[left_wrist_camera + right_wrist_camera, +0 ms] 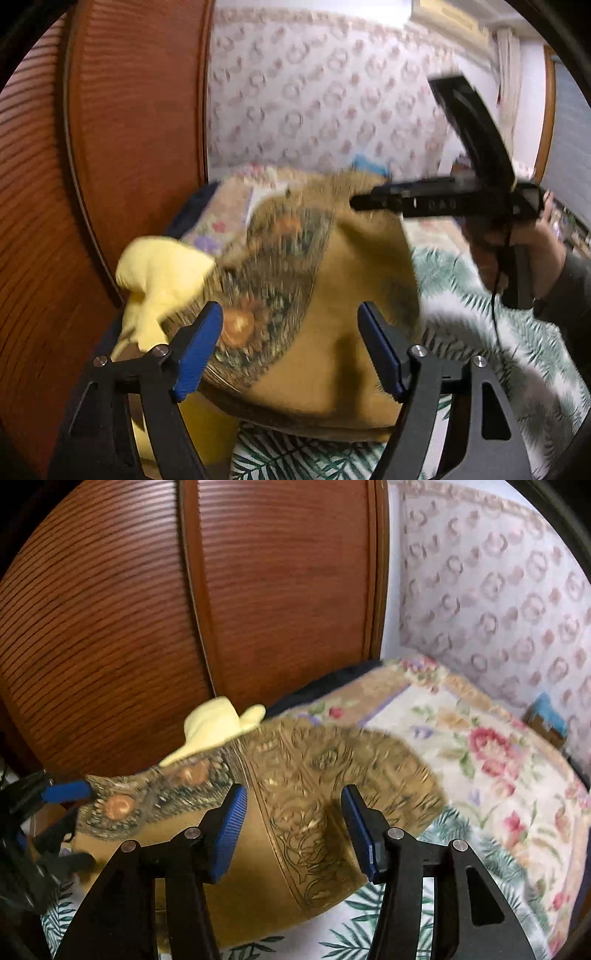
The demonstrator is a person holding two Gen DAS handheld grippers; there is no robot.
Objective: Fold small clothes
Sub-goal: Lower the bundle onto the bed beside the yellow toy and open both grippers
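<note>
In my left hand, I am holding my left gripper (pixel 290 350) with its blue pads (pixel 195 354) standing wide apart, gripping nothing. To its left, a ribbed wooden wardrobe door (pixel 129 110) is filling the frame. Just ahead of the left pad, a pale yellow garment (pixel 162 273) is lying bunched, touching the edge of the mustard patterned cloth (pixel 325 332), which is spreading directly between and beyond my open fingers. That cloth, with a dark band of orange flowers, is resting on a palm-leaf print sheet (pixel 480 332) showing below and to the right of the gripper. Farther right and higher, my right gripper (pixel 443 201) is hovering over the far edge of the cloth, seen blurred from the side.

From the right wrist view, my right gripper (pixel 293 830) is also standing with jaws apart and empty. My left gripper's blue pad (pixel 68 792) is showing at the far left, near the cloth's flowered edge. The mustard patterned cloth (pixel 303 794) is lying just ahead of and between my fingers, the pale yellow garment (pixel 214 731) beyond it against the wooden door (pixel 277 590). To the right, a floral quilt (pixel 480 757) is lying beside patterned wallpaper (pixel 498 590).
</note>
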